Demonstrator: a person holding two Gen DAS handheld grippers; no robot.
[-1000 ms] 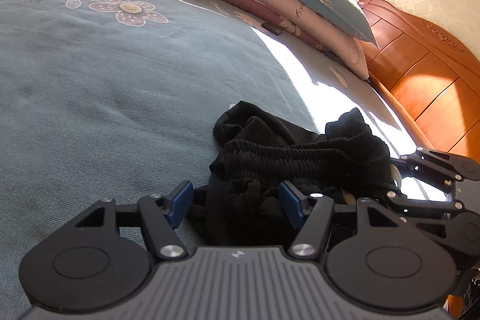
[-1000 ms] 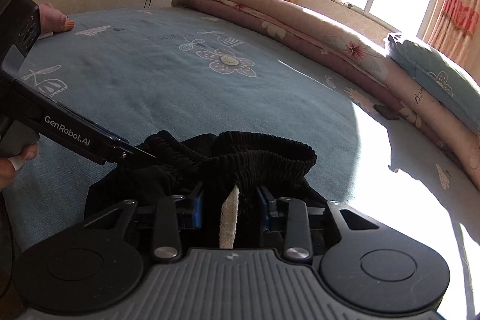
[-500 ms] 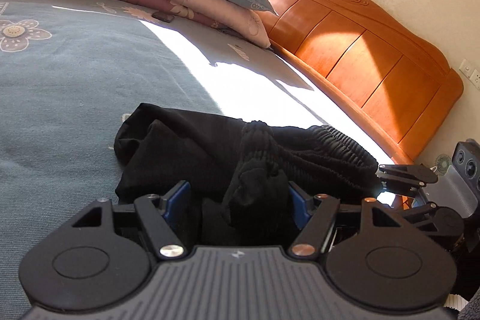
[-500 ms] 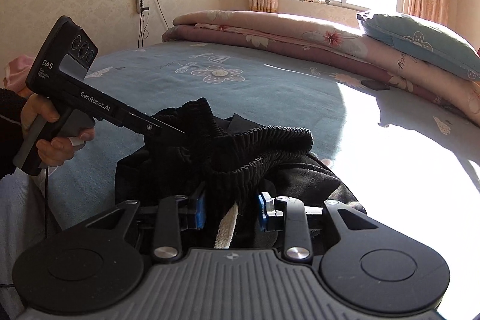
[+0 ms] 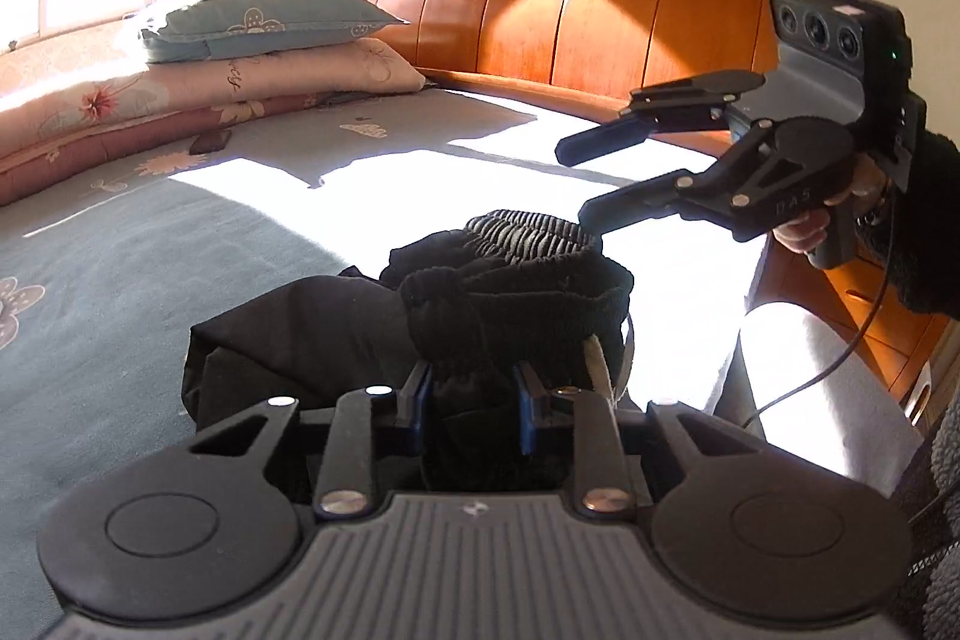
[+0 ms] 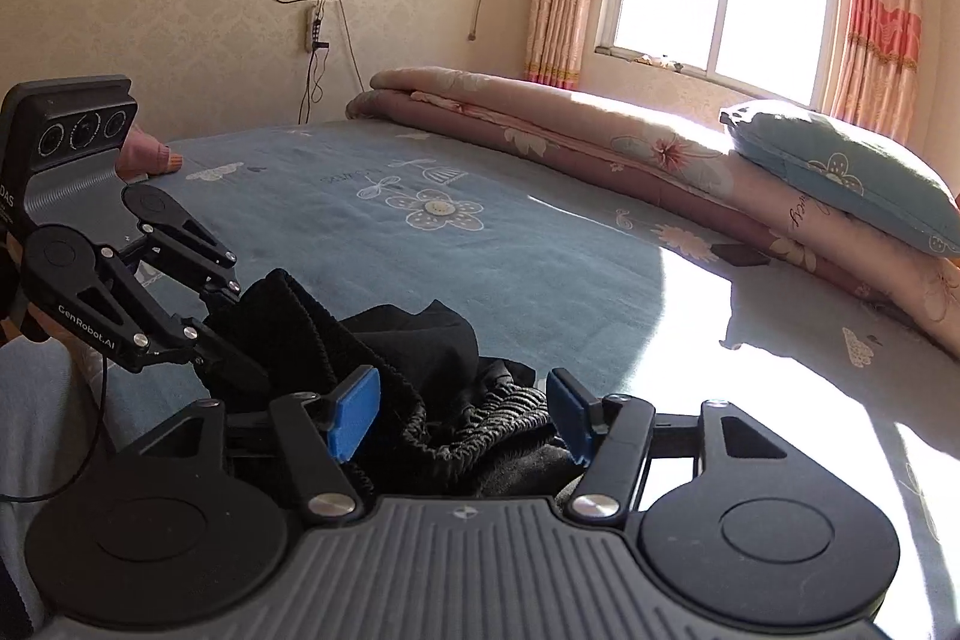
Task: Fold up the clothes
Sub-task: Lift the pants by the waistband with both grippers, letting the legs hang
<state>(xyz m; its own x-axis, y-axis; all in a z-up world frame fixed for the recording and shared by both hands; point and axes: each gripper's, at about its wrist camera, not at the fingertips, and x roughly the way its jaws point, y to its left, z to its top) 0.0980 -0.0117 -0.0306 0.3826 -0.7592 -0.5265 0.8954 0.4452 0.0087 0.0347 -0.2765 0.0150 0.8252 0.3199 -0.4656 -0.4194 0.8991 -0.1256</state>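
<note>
Black trousers (image 5: 312, 334) with a ribbed elastic waistband lie bunched on the blue-grey bedsheet (image 5: 120, 250). My left gripper (image 5: 474, 400) is closing its jaws, and its blue pads squeeze a bunch of the waistband fabric. In the right wrist view the left gripper (image 6: 225, 334) grips the raised end of the waistband (image 6: 300, 322). My right gripper (image 6: 461, 415) is opening its jaws. The trousers (image 6: 444, 334) lie loose between its blue pads without touching them. From the left wrist view the right gripper (image 5: 576, 187) hovers open just above the waistband.
Folded quilts (image 6: 540, 124) and a blue pillow (image 6: 840, 166) line the far side of the bed. A wooden headboard (image 5: 540, 16) stands behind. A small dark object (image 5: 210, 141) lies on the sheet near the quilts. The person's grey-clad leg (image 5: 810, 370) is at the bed's edge.
The left gripper swung round, rose and closed on the waistband. The right gripper let go of the waistband, opened wide and drew back a little.
</note>
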